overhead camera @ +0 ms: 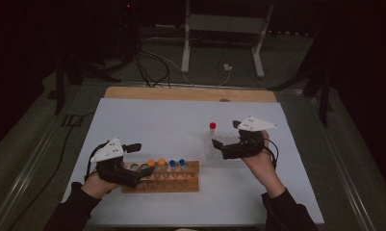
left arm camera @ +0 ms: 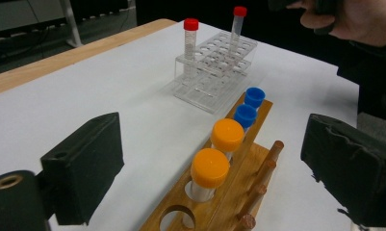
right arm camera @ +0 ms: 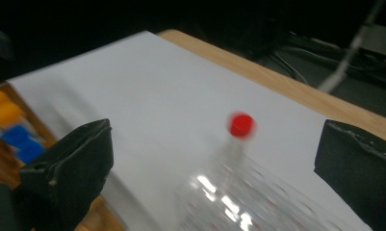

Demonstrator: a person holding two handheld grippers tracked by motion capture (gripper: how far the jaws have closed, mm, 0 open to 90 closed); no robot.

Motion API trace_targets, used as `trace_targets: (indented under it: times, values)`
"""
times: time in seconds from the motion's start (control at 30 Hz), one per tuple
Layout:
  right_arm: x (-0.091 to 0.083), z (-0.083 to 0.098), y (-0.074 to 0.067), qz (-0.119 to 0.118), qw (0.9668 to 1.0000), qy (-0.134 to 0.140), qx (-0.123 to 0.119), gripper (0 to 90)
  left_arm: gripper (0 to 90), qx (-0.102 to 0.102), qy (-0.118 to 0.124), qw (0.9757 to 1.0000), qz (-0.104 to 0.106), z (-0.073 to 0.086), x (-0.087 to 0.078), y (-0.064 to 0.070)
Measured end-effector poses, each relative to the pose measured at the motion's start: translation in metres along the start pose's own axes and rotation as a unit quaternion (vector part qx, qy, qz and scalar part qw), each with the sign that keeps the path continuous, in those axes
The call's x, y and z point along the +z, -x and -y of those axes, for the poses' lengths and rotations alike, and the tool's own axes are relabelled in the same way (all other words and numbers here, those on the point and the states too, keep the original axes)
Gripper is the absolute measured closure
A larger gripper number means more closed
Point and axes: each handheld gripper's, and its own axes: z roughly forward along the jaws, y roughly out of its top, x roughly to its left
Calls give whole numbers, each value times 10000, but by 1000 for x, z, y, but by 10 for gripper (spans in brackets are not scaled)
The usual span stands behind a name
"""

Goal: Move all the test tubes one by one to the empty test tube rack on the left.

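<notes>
**Inspector A:** Left gripper [left arm camera: 214, 159]: jaws stand wide apart, nothing pressed between the pads. The orange-capped tubes [left arm camera: 210, 168] sit upright in the wooden rack [left arm camera: 258, 159] between the jaws, untouched, with two blue-capped tubes [left arm camera: 246, 115] behind them.

**Inspector B:** Right gripper [right arm camera: 214, 163]: jaws likewise released, gripping nothing. It hovers over the clear plastic rack [right arm camera: 238, 202]; a red-capped tube [right arm camera: 241, 125] stands upright there, between the jaws but clear of both pads. This view is blurred.

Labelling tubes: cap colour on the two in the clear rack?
Red caps, clearest in the left gripper view.
</notes>
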Motion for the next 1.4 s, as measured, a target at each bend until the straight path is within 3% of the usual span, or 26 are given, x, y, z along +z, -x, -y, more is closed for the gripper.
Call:
trace_targets:
  times: [0.33,0.5,0.63,0.77,0.87,0.97,1.07,1.4]
  values:
    - [-17,34,28,636,9974,-185,299,0,52,-42,97,9999,-120,2,-3,-3]
    - [-20,46,37,1040,9931,-372,390,29,52,-56,110,9998,-153,3,-5,-4]
    - [-19,54,46,1211,9901,-495,515,58,52,-77,133,9997,-194,3,-7,-5]
    - [-13,62,54,1389,9862,-660,621,187,52,-64,125,9997,-176,3,-7,-5]
    - [-10,67,59,1464,9839,-724,728,338,52,-65,119,9998,-169,3,-7,-5]
    - [-7,69,63,1380,9840,-735,852,456,52,-83,110,9998,-147,3,-7,-5]
    - [-4,70,64,1328,9848,-781,807,545,52,-64,92,9998,-136,3,-7,-5]
    - [1,69,64,1438,9841,-817,645,736,52,-67,83,9998,-152,3,-7,-5]
